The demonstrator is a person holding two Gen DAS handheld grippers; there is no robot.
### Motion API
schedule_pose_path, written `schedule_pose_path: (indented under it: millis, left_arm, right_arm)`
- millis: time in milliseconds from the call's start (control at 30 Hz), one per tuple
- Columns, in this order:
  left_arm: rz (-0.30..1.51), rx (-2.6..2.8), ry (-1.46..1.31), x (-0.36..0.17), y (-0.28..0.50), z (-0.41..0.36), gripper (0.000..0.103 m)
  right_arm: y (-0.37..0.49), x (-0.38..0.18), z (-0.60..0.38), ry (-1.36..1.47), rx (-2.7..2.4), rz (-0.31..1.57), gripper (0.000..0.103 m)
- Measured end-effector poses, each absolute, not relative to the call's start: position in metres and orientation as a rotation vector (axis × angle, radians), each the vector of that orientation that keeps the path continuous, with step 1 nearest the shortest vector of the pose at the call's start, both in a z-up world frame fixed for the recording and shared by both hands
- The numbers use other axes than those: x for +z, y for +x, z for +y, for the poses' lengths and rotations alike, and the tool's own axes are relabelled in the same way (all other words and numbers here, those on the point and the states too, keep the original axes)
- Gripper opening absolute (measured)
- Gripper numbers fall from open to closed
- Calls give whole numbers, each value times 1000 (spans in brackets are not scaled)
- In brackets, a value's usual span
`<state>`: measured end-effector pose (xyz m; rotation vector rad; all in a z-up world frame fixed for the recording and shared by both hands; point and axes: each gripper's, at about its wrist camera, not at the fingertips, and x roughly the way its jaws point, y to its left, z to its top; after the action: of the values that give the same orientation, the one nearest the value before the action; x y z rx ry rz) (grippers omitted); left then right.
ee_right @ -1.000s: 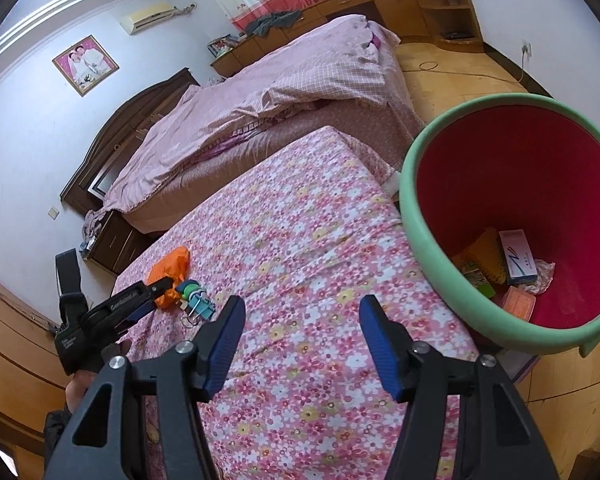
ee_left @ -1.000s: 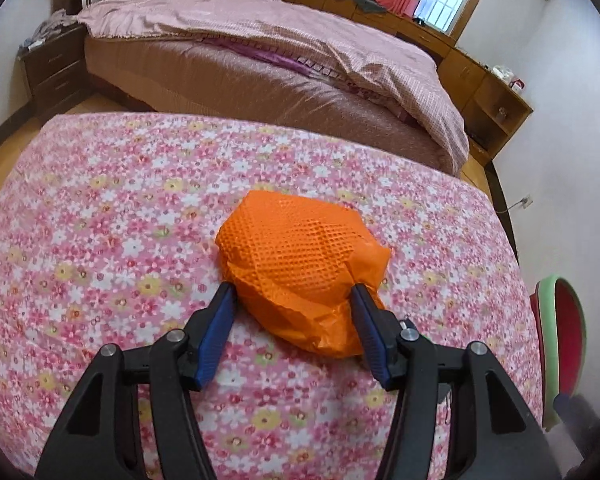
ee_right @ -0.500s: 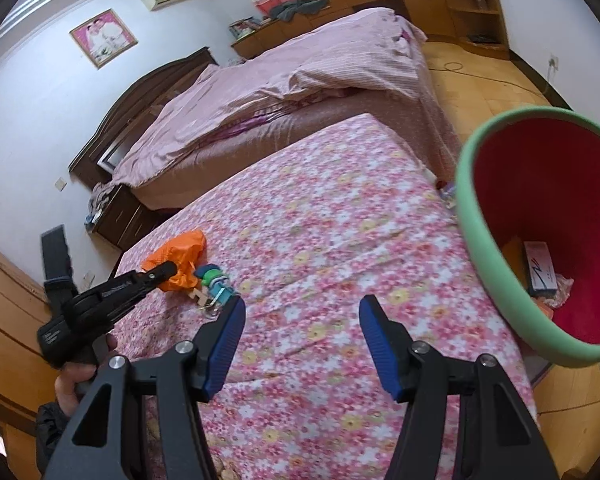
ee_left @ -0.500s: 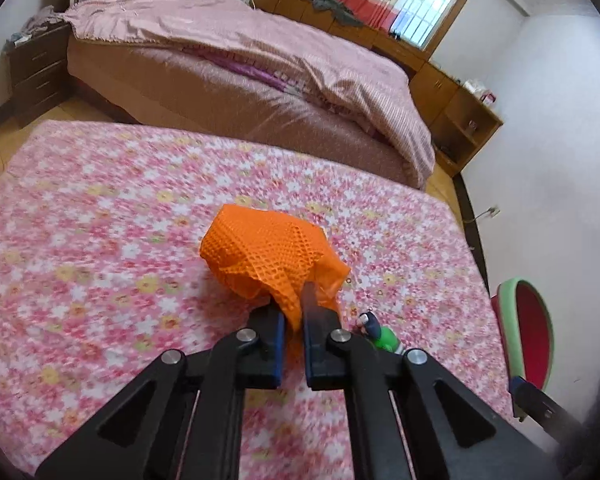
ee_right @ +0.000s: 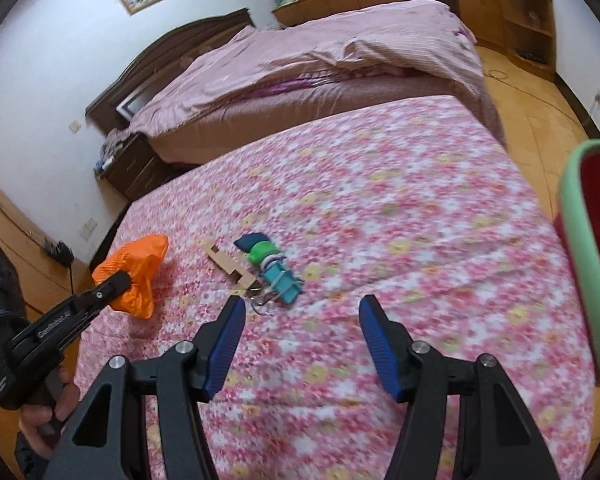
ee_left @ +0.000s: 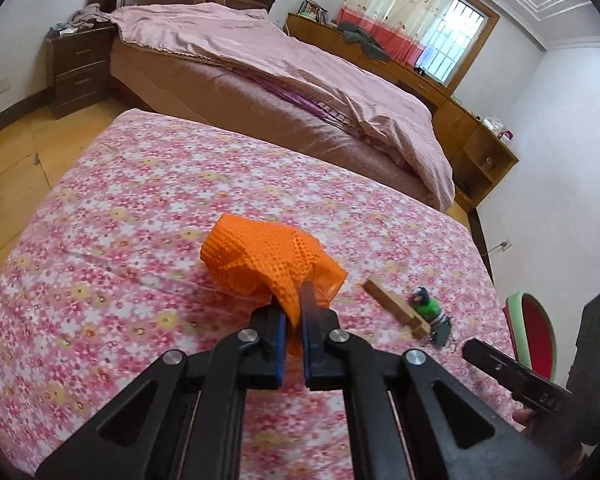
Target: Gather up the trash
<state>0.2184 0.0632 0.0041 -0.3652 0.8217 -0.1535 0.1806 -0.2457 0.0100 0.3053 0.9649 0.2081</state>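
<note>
My left gripper (ee_left: 294,312) is shut on a crumpled orange mesh bag (ee_left: 266,262) and holds it just above the floral bedspread (ee_left: 120,240). The bag also shows in the right wrist view (ee_right: 138,272), pinched by the left gripper (ee_right: 118,280) at the far left. My right gripper (ee_right: 302,332) is open and empty, low over the bedspread, just short of a wooden piece (ee_right: 228,264) and a green and teal toy with keys (ee_right: 274,272). The red bin with a green rim (ee_right: 580,240) stands at the right edge.
The wooden piece (ee_left: 396,308) and green toy (ee_left: 426,308) lie right of the bag. The bin (ee_left: 534,332) sits past the bedspread's right edge. A large bed with a pink quilt (ee_left: 300,80) is behind; a dark nightstand (ee_left: 80,68) and wooden cabinets (ee_left: 480,136) line the walls.
My left gripper closed on the orange bag and lifted it. My right gripper swung left from the bin toward the wooden piece and toy, staying open.
</note>
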Motion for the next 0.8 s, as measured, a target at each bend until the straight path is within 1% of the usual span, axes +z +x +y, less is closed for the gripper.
schedule_pose_path:
  millis: [167, 200, 233, 267, 333, 367, 467, 567, 600, 800]
  left_arm:
    - [785, -178, -367, 2, 214, 67, 4]
    - [782, -181, -363, 2, 213, 66, 4]
    - [783, -187, -364, 2, 212, 67, 4]
    - [788, -199, -372, 1, 210, 67, 4]
    - [791, -217, -388, 0, 208, 69, 4]
    - [791, -220, -394, 0, 207, 70, 4]
    - [792, -226, -411, 0, 207, 73, 4]
    - [798, -237, -432, 0, 207, 75, 4]
    - [799, -239, -438, 0, 207, 76, 4]
    - [790, -237, -449, 1, 204, 75, 4]
  right_arm:
    - [188, 2, -224, 243, 203, 960, 62]
    - [190, 1, -220, 229, 194, 957, 59]
    - [192, 0, -218, 220, 187, 955, 51]
    - [193, -2, -215, 209, 181, 955, 47]
    - [194, -5, -209, 178, 150, 954, 36]
    - [194, -6, -206, 163, 141, 949, 34]
    - [193, -6, -204, 158, 129, 944, 32]
    - [191, -5, -205, 174, 115, 936, 27]
    - [188, -5, -207, 183, 112, 933, 18]
    - [169, 5, -214, 210, 109, 905, 18]
